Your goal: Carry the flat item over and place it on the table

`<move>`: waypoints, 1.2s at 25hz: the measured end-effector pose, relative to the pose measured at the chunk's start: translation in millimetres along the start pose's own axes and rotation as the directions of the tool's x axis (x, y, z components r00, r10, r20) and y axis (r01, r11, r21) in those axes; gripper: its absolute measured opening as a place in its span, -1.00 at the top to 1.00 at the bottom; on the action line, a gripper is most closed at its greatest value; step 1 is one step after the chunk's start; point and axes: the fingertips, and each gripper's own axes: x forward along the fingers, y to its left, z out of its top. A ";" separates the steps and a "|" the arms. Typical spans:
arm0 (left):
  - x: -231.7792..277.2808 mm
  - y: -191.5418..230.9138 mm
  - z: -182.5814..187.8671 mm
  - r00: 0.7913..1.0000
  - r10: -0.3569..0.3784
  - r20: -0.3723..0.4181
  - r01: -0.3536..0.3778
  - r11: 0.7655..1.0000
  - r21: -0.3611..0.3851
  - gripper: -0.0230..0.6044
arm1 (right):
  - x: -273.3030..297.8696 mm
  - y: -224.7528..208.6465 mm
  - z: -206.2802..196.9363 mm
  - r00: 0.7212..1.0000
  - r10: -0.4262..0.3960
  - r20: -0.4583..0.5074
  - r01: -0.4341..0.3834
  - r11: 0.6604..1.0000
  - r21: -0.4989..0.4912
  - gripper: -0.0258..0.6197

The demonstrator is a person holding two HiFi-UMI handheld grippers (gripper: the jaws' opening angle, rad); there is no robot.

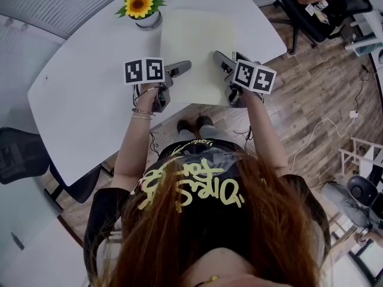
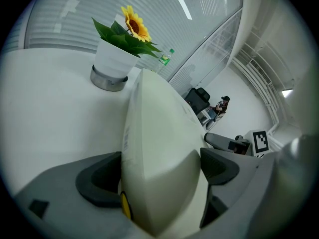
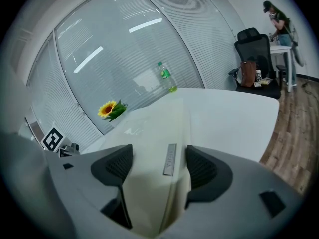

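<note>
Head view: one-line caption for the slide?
Left gripper and right gripper clamp opposite sides of the pale flat item above the white table, near the potted sunflower.

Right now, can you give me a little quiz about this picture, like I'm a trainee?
1. True or false: the left gripper and the right gripper both have their jaws shut on the flat item.
2. What stands on the table near the flat item? A) sunflower pot B) teapot C) lamp
3. Fill in: the flat item is pale ____.
Key: 1 true; 2 A; 3 yellow.
</note>
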 end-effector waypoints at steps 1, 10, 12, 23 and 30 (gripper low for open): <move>0.1 0.0 0.2 1.000 -0.001 0.001 0.001 1.000 -0.001 -0.65 | 0.0 -0.2 0.0 1.000 0.004 0.001 -0.004 1.000 0.004 -0.14; -0.6 1.0 0.3 1.000 -0.004 0.015 0.004 1.000 -0.008 -0.66 | -0.3 0.1 -4.1 0.998 0.059 -0.019 -0.058 0.998 0.029 -0.14; -2.2 2.0 1.1 1.000 0.005 0.031 -0.005 1.000 -0.007 -0.66 | -0.5 -0.1 -3.6 0.998 0.068 -0.016 -0.067 0.997 0.050 -0.14; -38.7 -12.3 32.0 0.960 0.083 0.266 -0.122 0.984 0.134 -0.66 | -17.6 24.5 19.6 0.995 0.029 0.097 -0.006 0.975 -0.222 -0.14; -83.7 -42.8 66.5 0.903 0.056 0.425 -0.153 0.968 0.197 -0.66 | -39.5 74.6 59.8 0.971 0.132 0.201 -0.048 0.926 -0.375 -0.14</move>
